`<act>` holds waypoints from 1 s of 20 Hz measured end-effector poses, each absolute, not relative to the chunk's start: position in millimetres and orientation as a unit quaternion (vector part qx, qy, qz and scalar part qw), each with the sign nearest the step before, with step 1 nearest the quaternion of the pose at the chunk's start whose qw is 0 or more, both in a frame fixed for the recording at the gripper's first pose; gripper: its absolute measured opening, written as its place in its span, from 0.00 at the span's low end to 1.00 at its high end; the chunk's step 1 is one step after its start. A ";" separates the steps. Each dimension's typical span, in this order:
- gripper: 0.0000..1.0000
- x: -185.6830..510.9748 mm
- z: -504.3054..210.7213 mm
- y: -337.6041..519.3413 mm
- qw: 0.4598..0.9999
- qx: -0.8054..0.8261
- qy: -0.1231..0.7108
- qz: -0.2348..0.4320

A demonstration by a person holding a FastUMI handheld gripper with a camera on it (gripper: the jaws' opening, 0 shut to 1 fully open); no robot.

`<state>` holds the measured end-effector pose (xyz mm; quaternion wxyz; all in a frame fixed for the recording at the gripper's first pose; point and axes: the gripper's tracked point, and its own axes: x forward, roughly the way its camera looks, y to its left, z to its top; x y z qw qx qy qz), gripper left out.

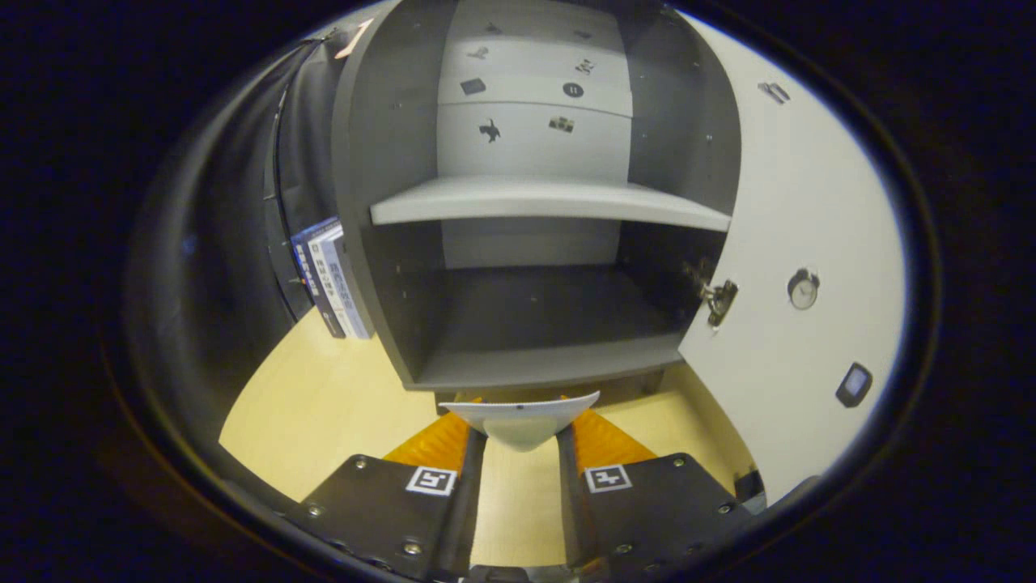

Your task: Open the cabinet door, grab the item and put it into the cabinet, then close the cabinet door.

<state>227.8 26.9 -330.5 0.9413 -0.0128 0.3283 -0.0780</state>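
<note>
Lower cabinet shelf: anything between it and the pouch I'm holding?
Nothing visible. The tongs grip the white pouch just before the bare lower shelf; the door is swung open to the right.

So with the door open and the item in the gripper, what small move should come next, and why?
Probably a short push forward and slightly up, to carry the white item over the cabinet's bottom shelf. The gripper is shut on the item, the door stands swung open to the right, and the item sits just ahead of and below the shelf's front edge.
</note>
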 end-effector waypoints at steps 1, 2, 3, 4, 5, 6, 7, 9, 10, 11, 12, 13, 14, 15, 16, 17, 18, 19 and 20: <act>0.43 234.2 -316.9 29.7 0.946 -0.013 0.314 -0.076; 0.43 241.7 -303.7 31.0 0.951 -0.011 0.299 -0.072; 0.43 250.3 -290.3 32.3 0.957 -0.007 0.282 -0.070; 0.43 256.2 -276.9 33.2 0.961 -0.003 0.267 -0.068; 0.43 263.0 -262.9 35.0 0.966 -0.001 0.251 -0.066; 0.43 268.7 -247.9 37.0 0.970 0.001 0.235 -0.064; 0.43 273.9 -235.7 37.2 0.973 0.001 0.221 -0.062; 0.43 284.6 -212.9 39.3 0.979 0.007 0.195 -0.057; 0.43 289.4 -202.6 38.9 0.981 0.009 0.184 -0.055; 0.43 293.6 -193.0 38.1 0.983 0.008 0.174 -0.054; 0.43 297.7 -184.6 37.1 0.985 0.006 0.165 -0.052; 0.43 301.1 -176.8 37.4 0.986 0.004 0.157 -0.050; 0.43 304.7 -168.5 37.6 0.988 0.004 0.149 -0.049; 0.43 309.5 -162.5 37.3 0.989 0.005 0.140 -0.049; 0.43 313.7 -157.4 36.5 0.990 0.009 0.133 -0.047; 0.43 318.7 -153.0 35.9 0.991 0.013 0.128 -0.045; 0.43 324.1 -148.5 34.1 0.991 0.014 0.124 -0.044; 0.43 330.4 -144.4 32.1 0.992 0.013 0.119 -0.042; 0.43 335.5 -141.3 32.2 0.992 0.013 0.115 -0.039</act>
